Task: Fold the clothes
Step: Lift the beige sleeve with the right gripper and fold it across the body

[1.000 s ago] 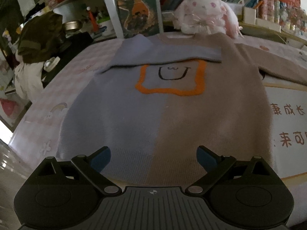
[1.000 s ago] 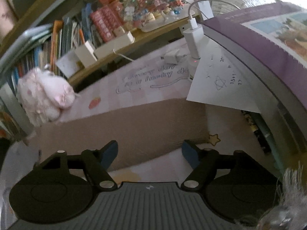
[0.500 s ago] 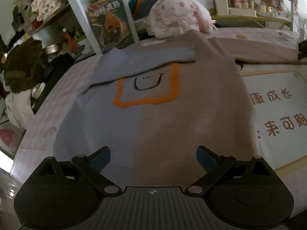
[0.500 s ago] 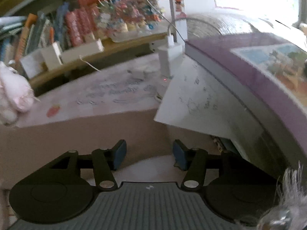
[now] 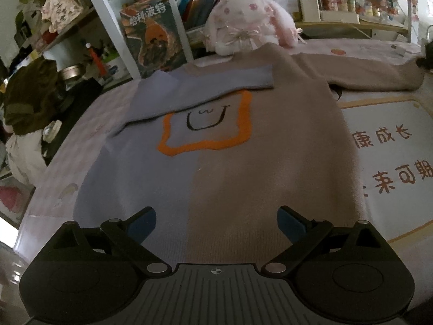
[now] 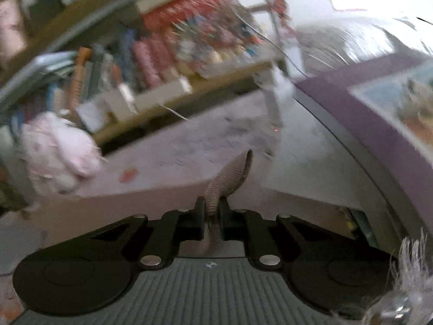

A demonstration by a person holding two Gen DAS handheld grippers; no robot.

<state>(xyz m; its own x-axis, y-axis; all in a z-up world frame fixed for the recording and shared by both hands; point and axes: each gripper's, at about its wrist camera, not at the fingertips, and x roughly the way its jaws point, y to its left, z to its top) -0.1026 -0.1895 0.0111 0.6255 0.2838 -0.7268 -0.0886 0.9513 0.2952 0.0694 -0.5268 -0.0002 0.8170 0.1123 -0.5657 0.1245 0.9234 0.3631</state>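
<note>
Right claw [image 6: 211, 218] just clamped on ribbed knit cuff [image 6: 230, 178], left claw [image 5: 216, 223] agape over sweater [image 5: 243, 162]

The left gripper [image 5: 216, 223] hangs over the near hem of the sweater [image 5: 243, 162], tilted downward, its two blue-padded fingers [image 5: 140, 223] spread wide with nothing between them and clear of the knit. The right gripper [image 6: 212, 216], at the sweater's far right sleeve end, also points downward; its jaws have just been closing and now stand pinched on the brown sleeve cuff [image 6: 232, 176], whose ribbed end bunches up and pokes out past the fingertips. In the left wrist view it is only a dark shape at the sleeve's end.
</note>
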